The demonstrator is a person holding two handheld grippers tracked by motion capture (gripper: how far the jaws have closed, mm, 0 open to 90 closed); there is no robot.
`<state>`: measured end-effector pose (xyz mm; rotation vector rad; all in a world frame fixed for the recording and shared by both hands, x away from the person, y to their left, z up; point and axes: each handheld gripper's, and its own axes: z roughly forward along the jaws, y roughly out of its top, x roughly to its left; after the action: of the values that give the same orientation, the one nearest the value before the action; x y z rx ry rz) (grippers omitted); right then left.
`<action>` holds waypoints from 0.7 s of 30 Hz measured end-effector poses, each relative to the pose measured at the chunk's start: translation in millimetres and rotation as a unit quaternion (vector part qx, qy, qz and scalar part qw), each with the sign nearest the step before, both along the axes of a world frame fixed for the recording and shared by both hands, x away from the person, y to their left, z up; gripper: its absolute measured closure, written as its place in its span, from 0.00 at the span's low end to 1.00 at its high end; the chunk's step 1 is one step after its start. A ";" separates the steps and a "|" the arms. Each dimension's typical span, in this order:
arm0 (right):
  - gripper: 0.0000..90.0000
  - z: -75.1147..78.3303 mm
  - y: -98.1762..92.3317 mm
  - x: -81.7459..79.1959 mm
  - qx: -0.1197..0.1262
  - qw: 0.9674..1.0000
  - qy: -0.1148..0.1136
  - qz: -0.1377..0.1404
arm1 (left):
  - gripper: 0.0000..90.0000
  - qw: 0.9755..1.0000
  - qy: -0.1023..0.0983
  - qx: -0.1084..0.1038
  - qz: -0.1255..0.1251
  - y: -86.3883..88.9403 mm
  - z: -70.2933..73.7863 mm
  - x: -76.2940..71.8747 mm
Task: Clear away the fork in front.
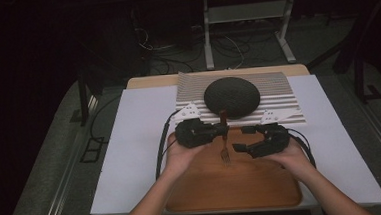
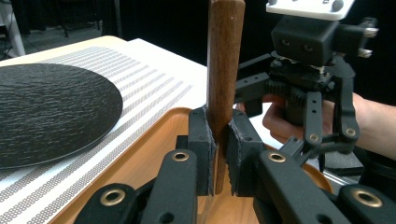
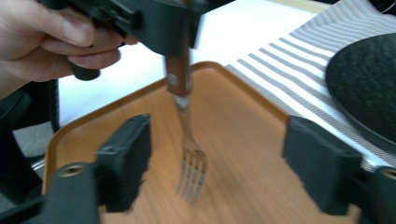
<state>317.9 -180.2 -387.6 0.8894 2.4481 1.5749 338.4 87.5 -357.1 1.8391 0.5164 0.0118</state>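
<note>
A fork with a brown wooden handle [image 1: 222, 118] hangs tines-down over the wooden tray [image 1: 263, 188]. Its metal tines [image 1: 225, 158] are at or just above the tray's surface. My left gripper [image 1: 223, 129] is shut on the handle. In the left gripper view the pads [image 2: 204, 140] squeeze the handle [image 2: 224, 65] from both sides. My right gripper [image 1: 239, 138] is just to the right of the fork, open. In the right gripper view its jaws stand wide apart with the fork [image 3: 189, 154] hanging between them, untouched.
A dark round plate [image 1: 231, 96] lies on a striped placemat [image 1: 277, 89] just beyond the tray. A white sheet [image 1: 130, 141] covers the table. Beyond the table's far edge are a metal stand [image 1: 245, 14] and cables on the floor.
</note>
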 end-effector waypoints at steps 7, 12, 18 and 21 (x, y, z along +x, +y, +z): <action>0.11 -4.9 -14.7 -4.9 -0.041 0.998 -0.030 -0.040 | 0.90 1.000 0.002 -0.001 -0.006 20.9 1.1 0.1; 0.01 -13.0 -29.5 -9.5 -0.055 0.996 -0.036 -0.062 | 0.90 1.000 0.005 0.001 -0.011 41.9 2.5 -1.0; 0.01 -23.2 -52.3 -22.4 -0.066 0.993 -0.037 -0.086 | 0.89 1.000 0.011 0.008 -0.009 66.5 3.1 -2.8; 0.01 -29.8 -62.6 -28.5 -0.073 0.992 -0.035 -0.096 | 0.89 1.000 0.015 0.011 -0.005 76.5 3.8 -3.9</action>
<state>289.4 -242.8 -417.4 0.9930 2.3154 1.3229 334.5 163.9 -353.3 1.8653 0.5296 -0.0169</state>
